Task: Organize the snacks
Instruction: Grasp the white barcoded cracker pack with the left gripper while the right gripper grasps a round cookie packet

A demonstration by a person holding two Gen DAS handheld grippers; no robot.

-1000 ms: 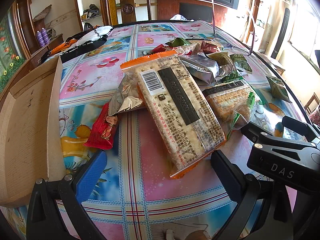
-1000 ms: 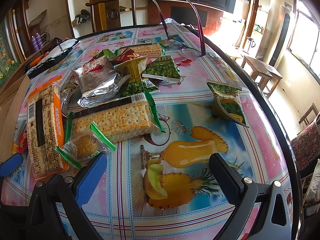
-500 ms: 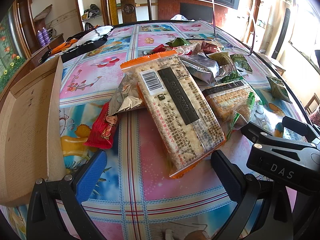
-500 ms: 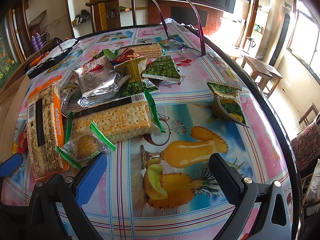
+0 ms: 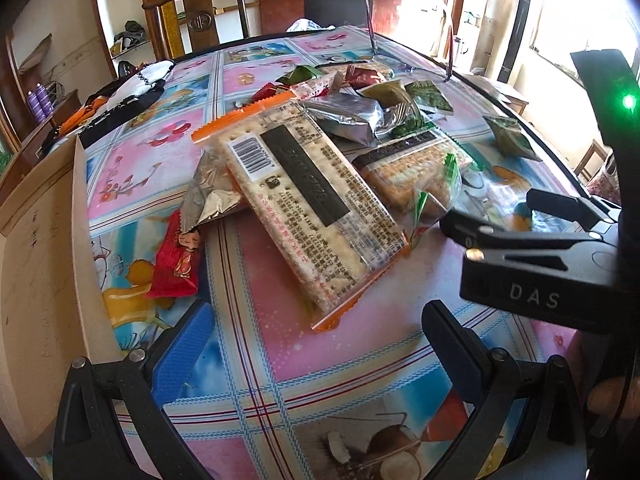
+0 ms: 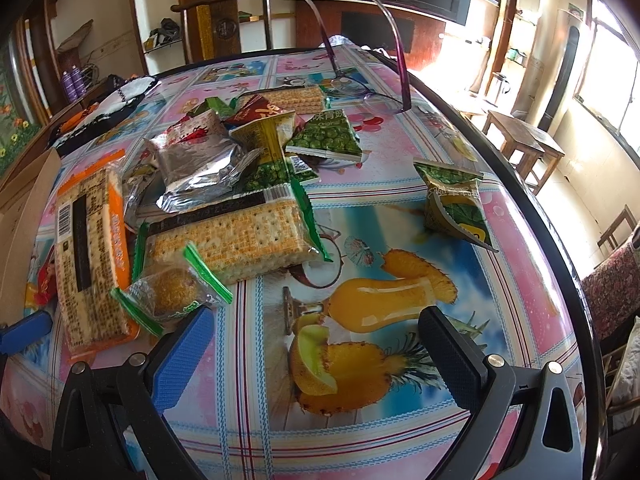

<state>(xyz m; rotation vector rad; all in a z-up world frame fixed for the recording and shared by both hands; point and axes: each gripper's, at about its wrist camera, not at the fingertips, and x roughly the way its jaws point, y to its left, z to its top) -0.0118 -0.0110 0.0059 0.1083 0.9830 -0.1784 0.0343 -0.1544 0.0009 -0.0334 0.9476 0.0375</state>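
A pile of snack packets lies on the patterned table. A long orange-edged cracker pack (image 5: 308, 204) lies just ahead of my open, empty left gripper (image 5: 316, 332); it also shows in the right wrist view (image 6: 90, 248). A red candy packet (image 5: 176, 260) and a silver foil pack (image 5: 208, 196) lie to its left. My right gripper (image 6: 316, 340) is open and empty above the table, near a small green-edged cake packet (image 6: 172, 288) and a green-edged cracker pack (image 6: 236, 236). A lone green pea bag (image 6: 456, 204) lies to the right.
A cardboard box flap (image 5: 40, 264) stands at the left. The right gripper body (image 5: 536, 272) shows at the left view's right side. Eyeglasses (image 6: 360, 88) and dark clothing (image 6: 108, 108) lie at the far side. The table rim (image 6: 560, 240) curves along the right.
The left gripper has lifted and tilted slightly, so the right gripper body sits higher in its view. The right view is almost unchanged. No snack has moved.
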